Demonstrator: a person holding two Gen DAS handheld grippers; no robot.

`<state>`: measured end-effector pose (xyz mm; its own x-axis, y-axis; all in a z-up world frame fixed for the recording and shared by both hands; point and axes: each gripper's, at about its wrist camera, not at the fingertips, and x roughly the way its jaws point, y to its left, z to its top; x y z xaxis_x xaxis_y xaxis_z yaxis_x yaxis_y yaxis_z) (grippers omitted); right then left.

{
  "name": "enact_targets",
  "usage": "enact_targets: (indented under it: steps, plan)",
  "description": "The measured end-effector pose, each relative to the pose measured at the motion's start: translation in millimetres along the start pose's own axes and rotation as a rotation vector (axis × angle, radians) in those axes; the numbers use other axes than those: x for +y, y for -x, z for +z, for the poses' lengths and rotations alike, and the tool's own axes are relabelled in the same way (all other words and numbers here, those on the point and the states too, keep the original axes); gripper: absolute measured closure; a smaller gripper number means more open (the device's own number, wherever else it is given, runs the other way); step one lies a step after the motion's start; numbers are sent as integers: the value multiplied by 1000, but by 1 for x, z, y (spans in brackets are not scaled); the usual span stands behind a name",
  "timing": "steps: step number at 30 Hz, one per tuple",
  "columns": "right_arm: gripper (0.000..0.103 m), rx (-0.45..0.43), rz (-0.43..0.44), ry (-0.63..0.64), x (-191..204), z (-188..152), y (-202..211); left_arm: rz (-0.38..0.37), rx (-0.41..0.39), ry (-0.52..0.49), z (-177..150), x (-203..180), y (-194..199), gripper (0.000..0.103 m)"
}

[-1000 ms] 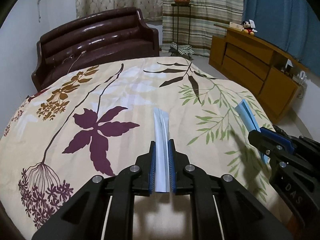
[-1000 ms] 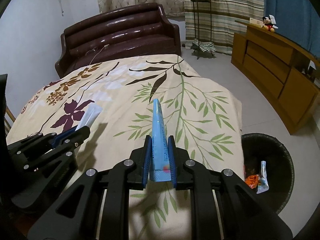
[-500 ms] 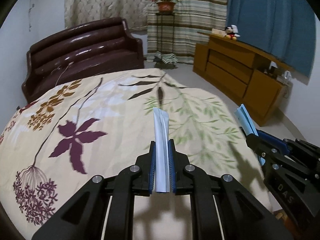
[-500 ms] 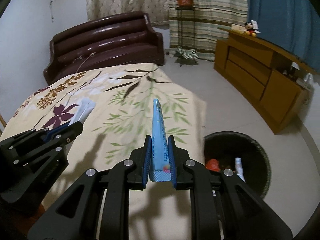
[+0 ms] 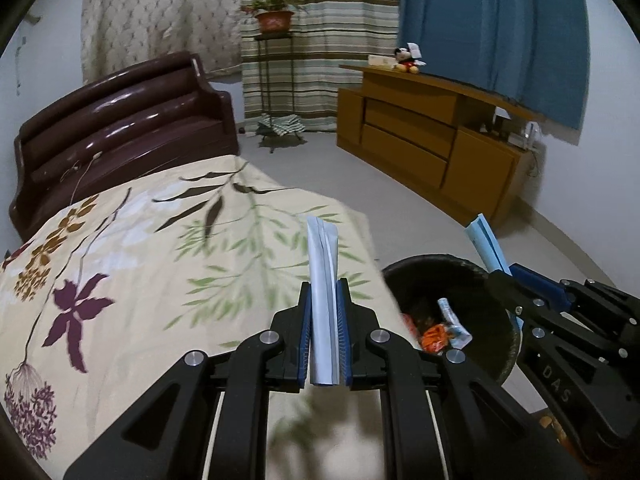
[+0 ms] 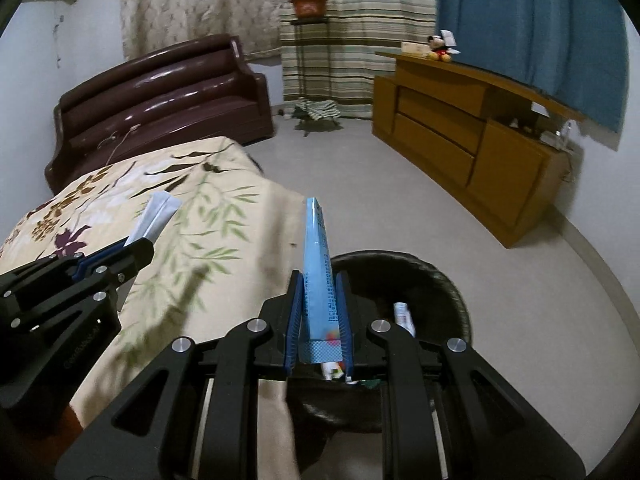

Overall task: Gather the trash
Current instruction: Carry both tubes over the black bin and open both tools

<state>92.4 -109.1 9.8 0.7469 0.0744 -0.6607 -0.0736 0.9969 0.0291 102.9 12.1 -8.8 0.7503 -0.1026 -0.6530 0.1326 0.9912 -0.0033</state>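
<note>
My left gripper (image 5: 324, 292) is shut on a flat white wrapper (image 5: 323, 264) that sticks up between its pads, held over the bed's right edge. My right gripper (image 6: 319, 280) is shut on a light blue wrapper (image 6: 317, 256) and hangs over the near rim of a black trash bin (image 6: 448, 280). The same bin (image 5: 424, 276) shows in the left wrist view with orange and white wrappers (image 5: 444, 328) inside. The right gripper (image 5: 504, 276) with the blue wrapper (image 5: 486, 244) stands at the right there; the left gripper (image 6: 136, 246) with the white wrapper (image 6: 156, 216) shows at the left of the right wrist view.
A bed with a floral cover (image 5: 120, 260) fills the left. A dark brown sofa (image 5: 120, 120) stands behind it. A wooden cabinet (image 5: 432, 148) with a plush toy (image 5: 408, 60) lines the right wall. A plant stand (image 5: 274, 80) stands by striped curtains. Grey floor (image 6: 360, 184) lies between.
Both grippers have swung to the right, off the middle of the bed toward the bin, each keeping its wrapper. The bin has come into the left wrist view.
</note>
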Motion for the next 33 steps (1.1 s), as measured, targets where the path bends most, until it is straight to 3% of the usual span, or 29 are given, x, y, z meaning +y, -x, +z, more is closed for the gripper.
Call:
enact_targets:
  steps: [12, 23, 25, 27, 33]
  plan:
    - [86, 3, -50, -60, -40, -2, -20, -33, 29, -72, 17, -50, -42, 90]
    - [85, 9, -78, -92, -63, -1, -44, -31, 70, -99, 25, -66, -70, 87]
    - [83, 15, -81, -98, -66, -2, -48, -21, 83, -103, 25, -67, -74, 81]
    - [75, 17, -82, -104, -67, -3, -50, -16, 87, -95, 26, -66, -75, 67]
    - [75, 14, -82, -114, -68, -3, -49, -11, 81, -79, 25, -63, -73, 56]
